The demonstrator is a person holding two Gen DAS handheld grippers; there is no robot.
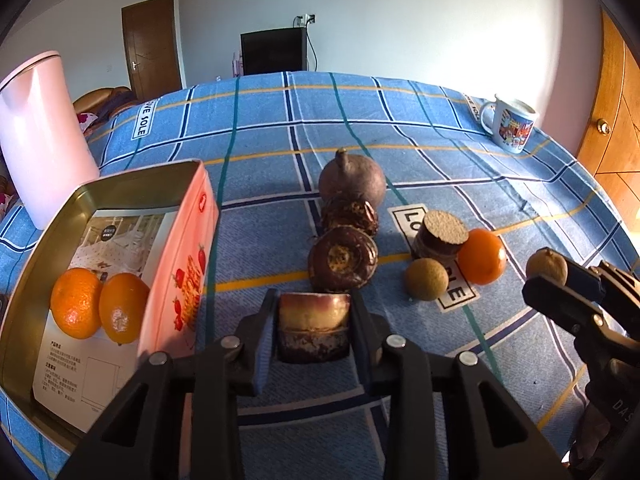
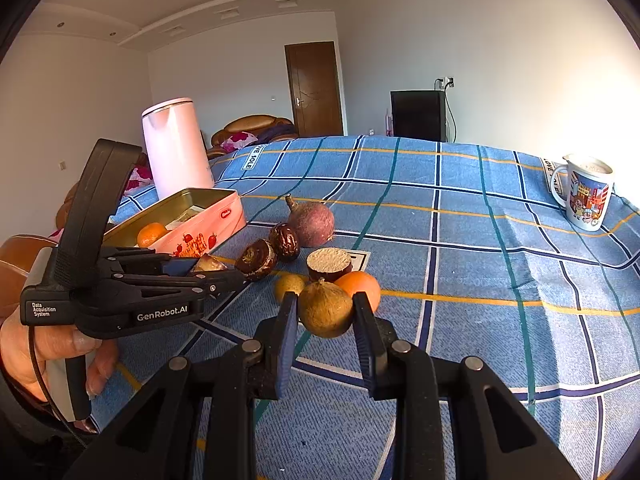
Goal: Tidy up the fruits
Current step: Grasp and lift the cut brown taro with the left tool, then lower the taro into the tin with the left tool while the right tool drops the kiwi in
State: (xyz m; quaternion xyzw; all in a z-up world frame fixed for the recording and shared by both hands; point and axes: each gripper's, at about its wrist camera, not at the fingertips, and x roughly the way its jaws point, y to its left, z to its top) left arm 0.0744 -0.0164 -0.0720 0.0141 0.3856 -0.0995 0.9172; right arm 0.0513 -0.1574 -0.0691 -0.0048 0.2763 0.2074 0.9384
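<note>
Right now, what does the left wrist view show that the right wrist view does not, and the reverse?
Only the left wrist view shows the tin's inside fully: two oranges on a printed leaflet, and the left gripper shut on a brown cut piece seen head-on.

Only the right wrist view shows the hand holding the left gripper, the ceiling, and the right gripper shut on a round tan fruit seen close.

Both show the pink tin, white kettle, mug, purple round fruit, loose orange and blue checked cloth.
</note>
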